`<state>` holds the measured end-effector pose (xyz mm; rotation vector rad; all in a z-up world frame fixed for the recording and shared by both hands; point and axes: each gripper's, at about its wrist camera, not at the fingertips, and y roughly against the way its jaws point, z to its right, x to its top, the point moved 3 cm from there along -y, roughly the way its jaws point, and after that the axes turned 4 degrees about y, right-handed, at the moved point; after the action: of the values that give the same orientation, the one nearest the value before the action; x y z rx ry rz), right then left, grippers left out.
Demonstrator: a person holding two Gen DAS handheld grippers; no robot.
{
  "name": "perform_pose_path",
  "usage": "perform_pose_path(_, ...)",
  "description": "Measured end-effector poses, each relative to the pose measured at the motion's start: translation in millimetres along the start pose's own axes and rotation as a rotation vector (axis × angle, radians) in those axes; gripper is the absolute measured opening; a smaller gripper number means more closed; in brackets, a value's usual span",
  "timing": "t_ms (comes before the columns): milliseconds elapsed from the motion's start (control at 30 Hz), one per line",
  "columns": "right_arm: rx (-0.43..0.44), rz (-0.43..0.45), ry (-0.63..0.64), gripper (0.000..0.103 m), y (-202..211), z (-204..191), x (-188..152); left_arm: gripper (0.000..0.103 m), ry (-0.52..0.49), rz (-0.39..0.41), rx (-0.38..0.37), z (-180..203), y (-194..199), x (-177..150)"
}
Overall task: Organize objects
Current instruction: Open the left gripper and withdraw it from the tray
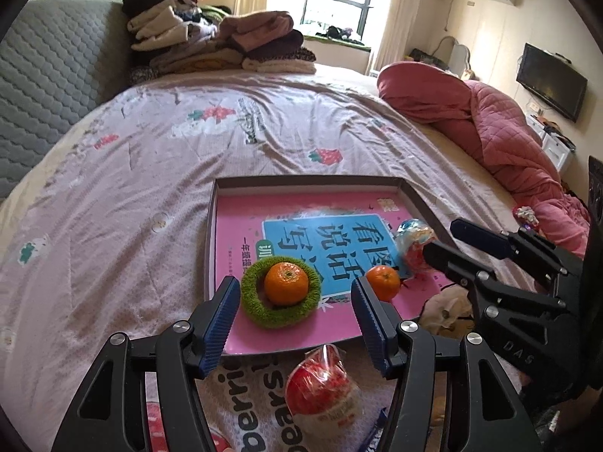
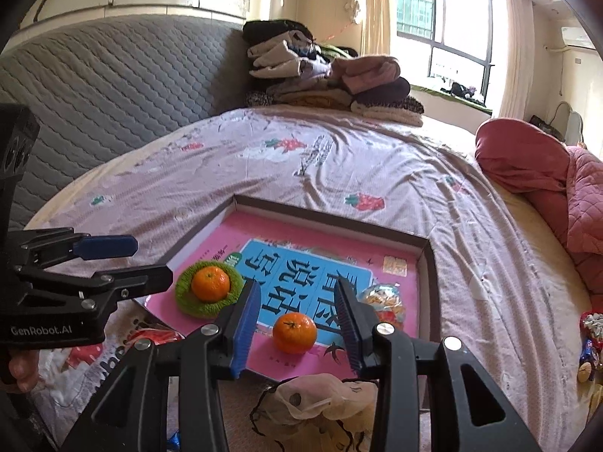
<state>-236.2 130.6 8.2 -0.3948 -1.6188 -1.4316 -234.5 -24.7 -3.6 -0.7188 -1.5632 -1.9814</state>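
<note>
While nothing sits between them, left tongs (image 1: 296,318) and right tongs (image 2: 297,326) both agape above the tray (image 1: 309,181).

Right gripper (image 2: 297,324) low centre, jaws apart, nothing gripped — loose orange (image 2: 294,332) seen between blue pads, lying on pink book (image 2: 301,263) inside shallow box (image 2: 427,263). Second orange (image 2: 210,283) in green knitted ring (image 2: 188,297), left of centre. Left gripper (image 2: 150,260) at left edge — jaws parted, empty.
</note>
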Motion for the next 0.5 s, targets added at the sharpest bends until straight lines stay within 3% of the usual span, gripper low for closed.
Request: perform_pose_path(500, -0.011, 0.102, -0.034, 0.043, 46.3, 11.7, 12.5, 0.063, -0.018, 0.102, 0.004, 6.9, 52.9, 2.8)
